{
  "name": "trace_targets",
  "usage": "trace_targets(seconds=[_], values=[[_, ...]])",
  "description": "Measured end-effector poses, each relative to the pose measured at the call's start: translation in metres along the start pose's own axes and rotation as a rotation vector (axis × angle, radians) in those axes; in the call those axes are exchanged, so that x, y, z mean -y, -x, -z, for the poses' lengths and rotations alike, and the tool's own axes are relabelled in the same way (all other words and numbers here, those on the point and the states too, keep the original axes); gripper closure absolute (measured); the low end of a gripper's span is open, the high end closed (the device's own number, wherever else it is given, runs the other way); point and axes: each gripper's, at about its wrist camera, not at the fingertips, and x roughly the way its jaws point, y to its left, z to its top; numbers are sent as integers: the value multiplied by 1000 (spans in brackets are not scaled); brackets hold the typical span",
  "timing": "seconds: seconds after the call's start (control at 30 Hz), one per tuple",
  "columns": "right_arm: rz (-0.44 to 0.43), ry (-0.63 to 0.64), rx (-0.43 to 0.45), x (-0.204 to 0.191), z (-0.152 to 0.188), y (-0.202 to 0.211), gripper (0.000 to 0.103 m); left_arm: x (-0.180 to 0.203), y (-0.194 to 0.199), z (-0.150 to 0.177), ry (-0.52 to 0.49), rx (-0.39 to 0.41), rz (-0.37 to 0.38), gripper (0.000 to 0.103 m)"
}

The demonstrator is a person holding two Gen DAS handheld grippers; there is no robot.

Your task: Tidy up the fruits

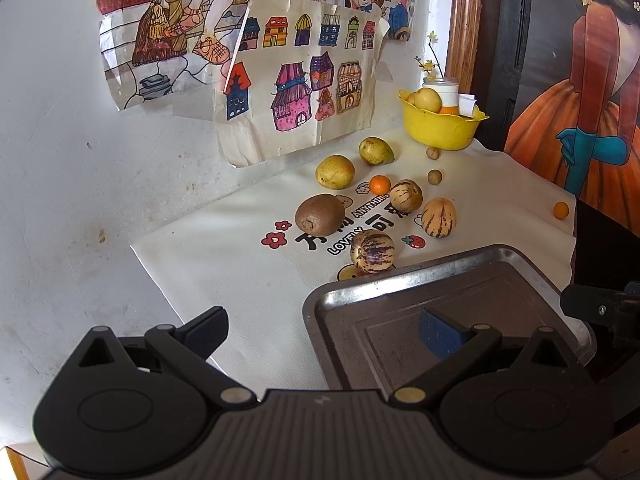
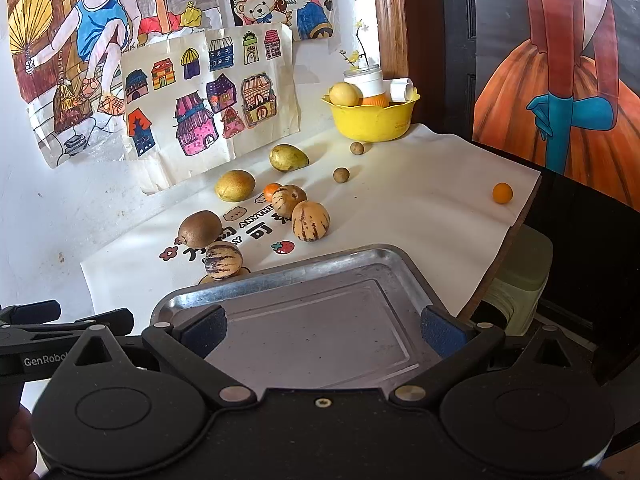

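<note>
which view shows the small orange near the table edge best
The right wrist view. There the small orange sits alone on the white cloth, well inside the picture, round and unblocked. In the left wrist view the same orange is smaller and far to the right, close to the cloth's edge.

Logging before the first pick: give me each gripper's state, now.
Left gripper: open, holding nothing.
Right gripper: open, holding nothing, above the metal tray.

A white printed cloth [image 2: 420, 200] covers the table. On it lie loose fruit [image 2: 310, 222], a yellow bowl [image 2: 374, 120] and a metal tray [image 2: 320, 320].
</note>
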Motion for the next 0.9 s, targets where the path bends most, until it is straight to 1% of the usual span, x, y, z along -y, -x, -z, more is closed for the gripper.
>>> trace_targets(seconds=[0.3, 0.33, 0.43, 0.6, 0.9], values=[[-3, 1, 5, -2, -2, 5, 0, -3, 3, 0, 2, 5, 1, 0], [-4, 3, 8, -10, -2, 5, 0, -3, 4, 0, 2, 6, 0, 0], [-9, 4, 16, -16, -3, 9, 0, -4, 9, 2, 4, 13, -2, 0], [-22, 2, 35, -14, 0, 21, 0, -8, 21, 4, 12, 20, -13, 0], [-46, 12, 85, -24, 9, 56, 0, -14, 54, 10, 12, 73, -19, 0]])
